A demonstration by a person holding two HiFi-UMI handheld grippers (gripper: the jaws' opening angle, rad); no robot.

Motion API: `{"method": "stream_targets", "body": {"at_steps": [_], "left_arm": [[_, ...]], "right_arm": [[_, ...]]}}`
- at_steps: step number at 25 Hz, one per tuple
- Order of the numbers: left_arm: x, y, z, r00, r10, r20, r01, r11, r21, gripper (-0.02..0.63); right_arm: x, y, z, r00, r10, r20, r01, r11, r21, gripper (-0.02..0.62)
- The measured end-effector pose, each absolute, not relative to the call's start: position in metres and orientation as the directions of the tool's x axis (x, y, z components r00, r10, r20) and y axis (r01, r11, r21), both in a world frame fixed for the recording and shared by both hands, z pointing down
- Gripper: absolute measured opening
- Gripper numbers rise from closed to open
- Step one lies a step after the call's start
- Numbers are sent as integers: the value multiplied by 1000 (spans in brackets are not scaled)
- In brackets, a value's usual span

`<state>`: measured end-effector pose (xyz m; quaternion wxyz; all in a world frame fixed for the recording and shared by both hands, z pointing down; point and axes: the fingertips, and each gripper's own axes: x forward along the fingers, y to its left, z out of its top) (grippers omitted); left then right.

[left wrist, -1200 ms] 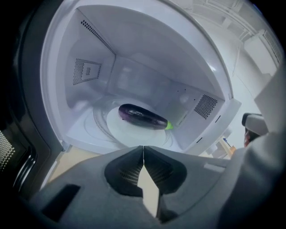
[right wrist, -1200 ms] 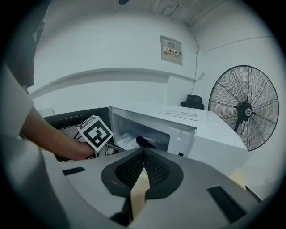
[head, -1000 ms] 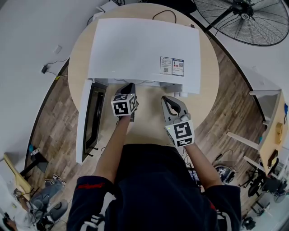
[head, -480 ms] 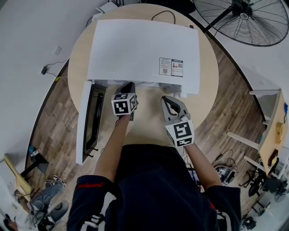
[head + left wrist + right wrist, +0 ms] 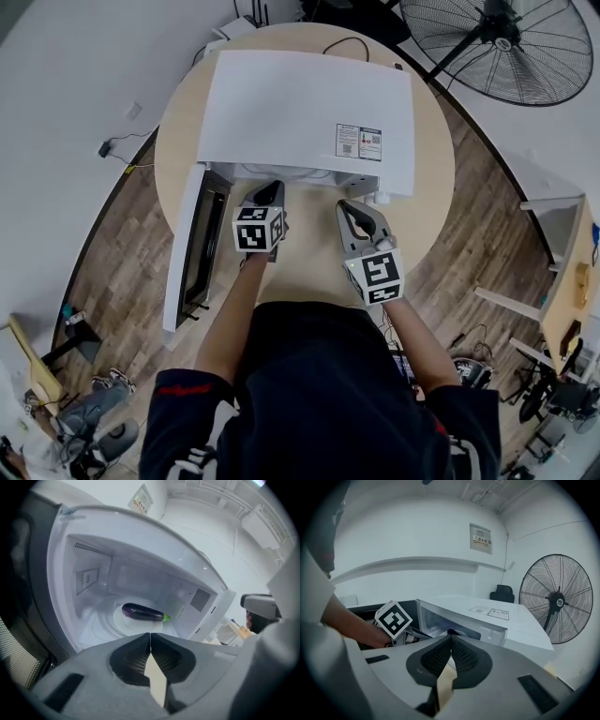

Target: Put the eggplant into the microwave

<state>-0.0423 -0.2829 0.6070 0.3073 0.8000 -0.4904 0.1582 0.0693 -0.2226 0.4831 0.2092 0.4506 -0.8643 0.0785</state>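
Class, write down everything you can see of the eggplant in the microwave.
The eggplant is long, slim, glossy dark purple, with a small green stem end toward the right of the left gripper view. It lies on its side on the round white turntable inside the open microwave; nothing else touches it.

The microwave (image 5: 309, 112) sits on the table (image 5: 431, 187), towards its far side, with a cable (image 5: 342, 42) on the tabletop behind it. Its door (image 5: 192, 244) hangs open on the left, reaching past the table's near edge. The eggplant (image 5: 143, 612) lies crosswise inside, on the turntable (image 5: 110, 623). The left gripper (image 5: 270, 187) is just before the opening; the right gripper (image 5: 349, 206) is beside it, to its right, over the table. The fan (image 5: 511, 42) stands on the floor behind, at right.
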Motion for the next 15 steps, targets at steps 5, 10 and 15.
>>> {"method": "stream_targets", "body": {"at_steps": [5, 10, 15], "left_arm": [[-44, -261, 576, 500, -704, 505, -866, -389, 315, 18], [-43, -234, 540, 533, -726, 435, -846, -442, 298, 17], [-53, -215, 490, 537, -763, 360, -844, -480, 241, 17]], "right_arm": [[63, -217, 466, -519, -759, 392, -808, 586, 66, 11], [57, -209, 448, -550, -759, 349, -795, 604, 63, 11], [51, -204, 426, -566, -765, 308, -788, 611, 69, 11]]}}
